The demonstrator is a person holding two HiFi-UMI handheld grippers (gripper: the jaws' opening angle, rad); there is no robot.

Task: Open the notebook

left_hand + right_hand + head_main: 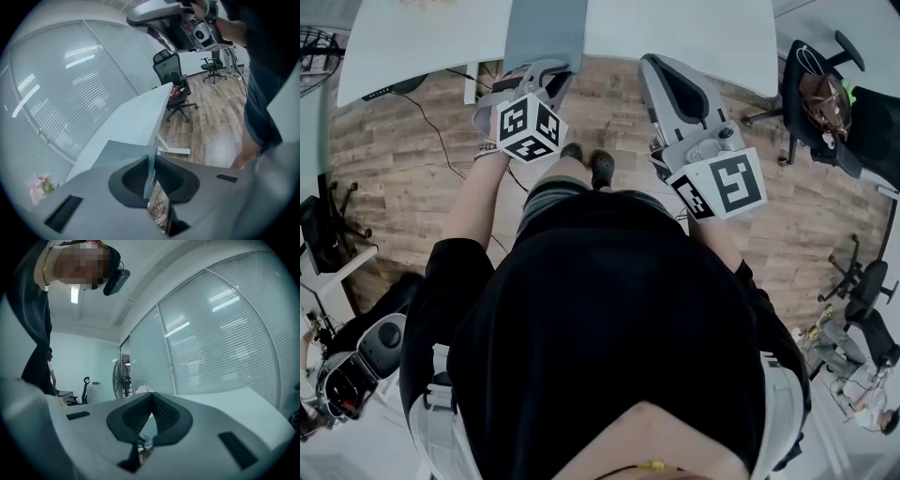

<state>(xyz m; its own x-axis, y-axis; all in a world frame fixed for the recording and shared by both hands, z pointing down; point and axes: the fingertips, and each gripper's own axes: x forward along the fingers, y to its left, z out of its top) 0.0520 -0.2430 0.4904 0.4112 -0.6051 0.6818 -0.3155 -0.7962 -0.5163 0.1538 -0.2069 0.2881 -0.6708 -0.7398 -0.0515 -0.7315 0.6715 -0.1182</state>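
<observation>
A grey notebook [544,28] lies at the near edge of the white table [431,37] and hangs slightly over it. My left gripper [546,67] reaches down to that edge. In the left gripper view a thin grey cover edge [151,171] stands between the black pads [136,178], which press on it from both sides; the rest of the notebook [124,147] spreads out beyond the left gripper [151,161]. My right gripper [654,64] is held level beside it, near the table edge. Its jaws [151,396] meet with nothing between them.
A wood floor with cables runs under the table. A black office chair [816,94] stands at the right, also in the left gripper view [171,75]. A fan [121,378] stands by the glass wall. Pink flowers [40,185] lie on the table's far side.
</observation>
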